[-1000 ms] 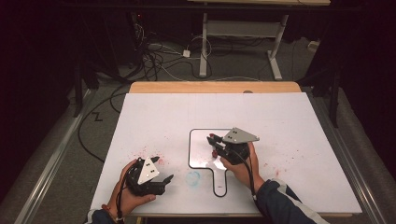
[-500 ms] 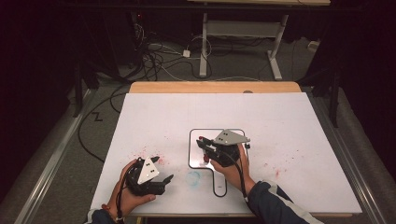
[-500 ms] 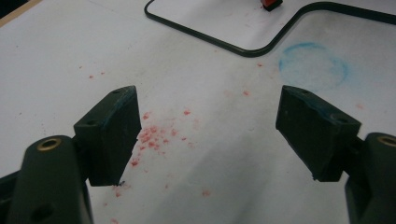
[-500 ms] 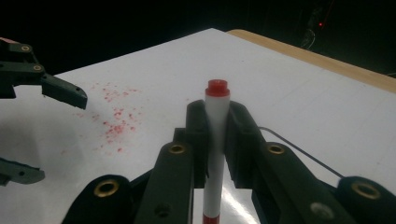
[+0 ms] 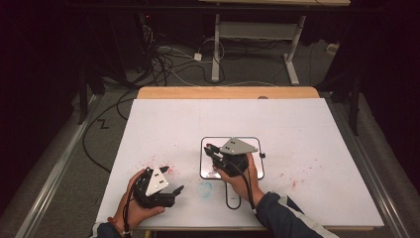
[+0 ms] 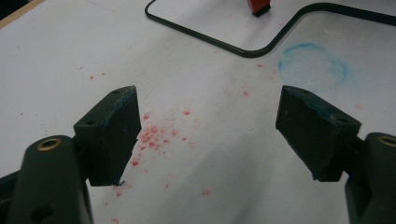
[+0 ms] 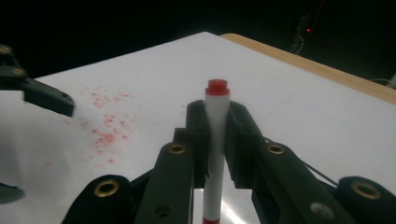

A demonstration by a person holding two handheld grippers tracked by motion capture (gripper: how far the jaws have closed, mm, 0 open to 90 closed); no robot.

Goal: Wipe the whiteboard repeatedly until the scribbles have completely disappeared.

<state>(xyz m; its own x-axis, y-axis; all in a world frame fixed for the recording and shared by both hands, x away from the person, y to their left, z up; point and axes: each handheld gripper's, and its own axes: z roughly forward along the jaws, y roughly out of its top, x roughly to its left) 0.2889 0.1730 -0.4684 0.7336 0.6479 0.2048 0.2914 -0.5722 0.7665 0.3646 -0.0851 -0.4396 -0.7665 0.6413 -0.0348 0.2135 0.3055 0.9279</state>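
While the right gripper (image 7: 216, 135) clamps the red-capped marker (image 7: 216, 140) above what looks like a small whiteboard (image 5: 205, 168), lower it slowly toward the wide-open left gripper (image 6: 210, 135).

The high view looks forward and down over the whole desk (image 5: 307, 129). Each gripper view sits close above it; all share its red-speckled (image 6: 154, 135) surface.
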